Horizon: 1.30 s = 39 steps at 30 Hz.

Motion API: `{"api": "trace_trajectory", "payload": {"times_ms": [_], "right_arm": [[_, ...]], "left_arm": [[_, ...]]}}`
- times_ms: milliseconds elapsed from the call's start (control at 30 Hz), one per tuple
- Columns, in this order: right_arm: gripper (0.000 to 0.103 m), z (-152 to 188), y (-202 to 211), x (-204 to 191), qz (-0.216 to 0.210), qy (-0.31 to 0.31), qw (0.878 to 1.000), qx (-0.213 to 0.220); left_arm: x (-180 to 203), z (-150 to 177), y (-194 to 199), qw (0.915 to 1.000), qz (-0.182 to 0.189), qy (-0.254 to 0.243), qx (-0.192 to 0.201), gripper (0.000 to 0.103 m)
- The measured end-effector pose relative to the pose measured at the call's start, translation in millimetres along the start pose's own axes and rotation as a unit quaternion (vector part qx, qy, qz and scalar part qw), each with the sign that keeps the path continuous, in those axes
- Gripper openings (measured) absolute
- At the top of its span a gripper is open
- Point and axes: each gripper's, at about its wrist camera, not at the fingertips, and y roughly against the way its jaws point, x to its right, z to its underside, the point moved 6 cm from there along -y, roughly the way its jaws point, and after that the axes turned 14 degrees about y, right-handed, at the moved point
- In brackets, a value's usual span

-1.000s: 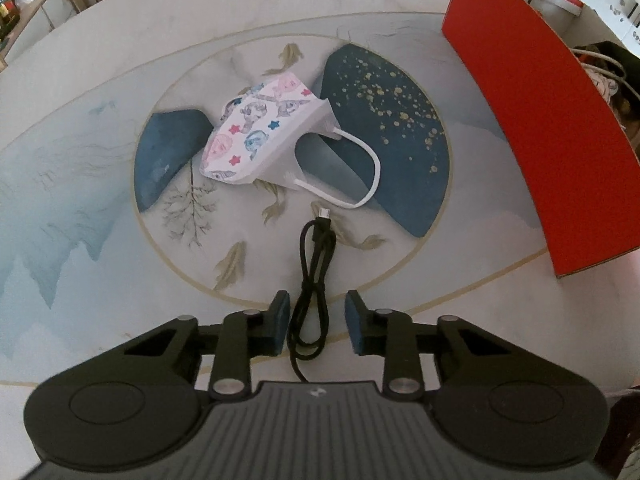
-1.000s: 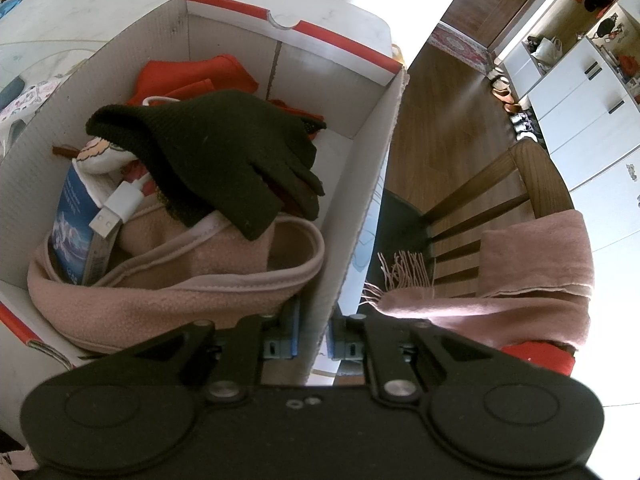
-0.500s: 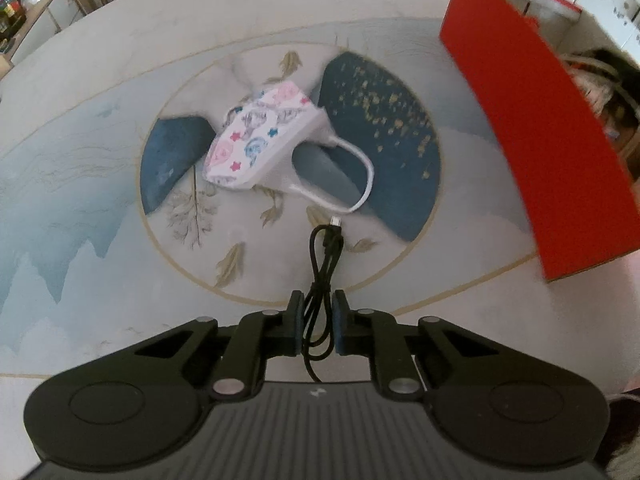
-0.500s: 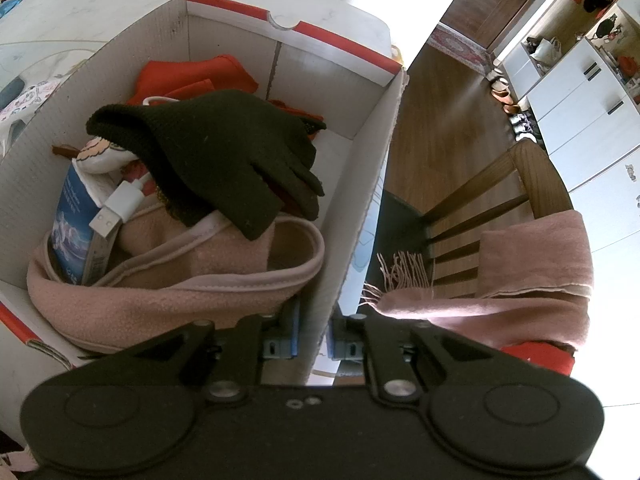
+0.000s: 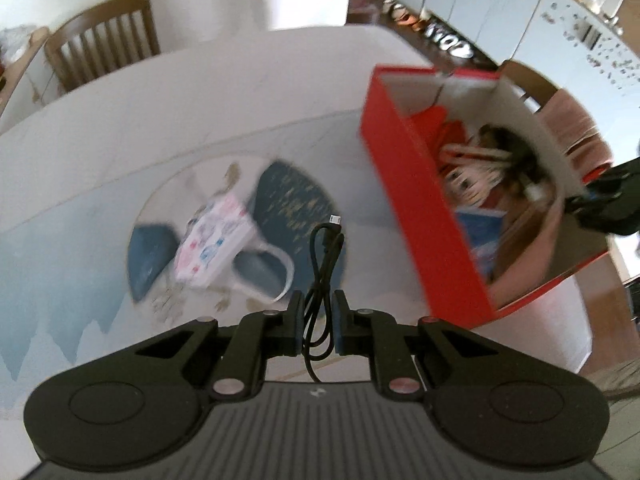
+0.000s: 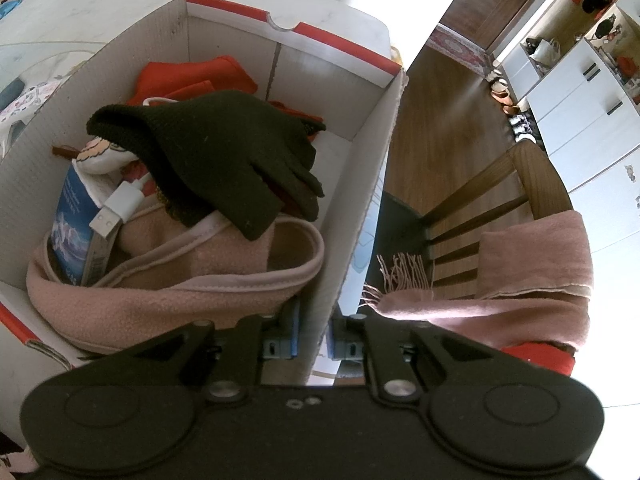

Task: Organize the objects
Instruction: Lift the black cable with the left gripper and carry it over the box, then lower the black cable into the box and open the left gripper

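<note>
My left gripper (image 5: pixel 317 306) is shut on a coiled black cable (image 5: pixel 324 268), which hangs lifted above the table with its plug end up front. A patterned face mask (image 5: pixel 212 248) with white ear loops lies on the table's blue motif beyond it. To the right stands the red cardboard box (image 5: pixel 420 216), filled with clothes. My right gripper (image 6: pixel 314 330) is shut on the box's right wall (image 6: pixel 352 216), one finger inside and one outside. Inside lie a black glove (image 6: pixel 224 152), a pink fleece (image 6: pixel 168 280), red cloth, a blue packet and a white USB plug (image 6: pixel 116 212).
A wooden chair (image 5: pixel 104 40) stands at the table's far side. Another chair (image 6: pixel 520 200) draped with a pink scarf (image 6: pixel 532 276) sits right of the box, over wooden floor. White cabinets line the back wall. The other gripper (image 5: pixel 612 204) shows at the box's right edge.
The left gripper closed on the black cable and rose with it off the table, bringing the box's open top into view. The right gripper kept still on the box wall.
</note>
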Motion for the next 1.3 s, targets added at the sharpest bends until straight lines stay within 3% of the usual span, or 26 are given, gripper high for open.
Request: {"api": "trace_trajectory", "payload": {"times_ms": [567, 800, 1300], "right_arm": [[0.011, -2, -1, 1, 0.0, 0.002, 1.0, 0.001], [0.011, -3, -3, 0, 0.0, 0.002, 1.0, 0.0], [0.011, -4, -4, -1, 0.0, 0.002, 1.0, 0.001]], "left_arm": [[110, -71, 29, 0.9927, 0.061, -0.096, 0.042, 0.013], [146, -97, -1, 0.9896, 0.048, -0.129, 0.041, 0.012], [185, -108, -72, 0.9837, 0.013, -0.179, 0.013, 0.013]]}}
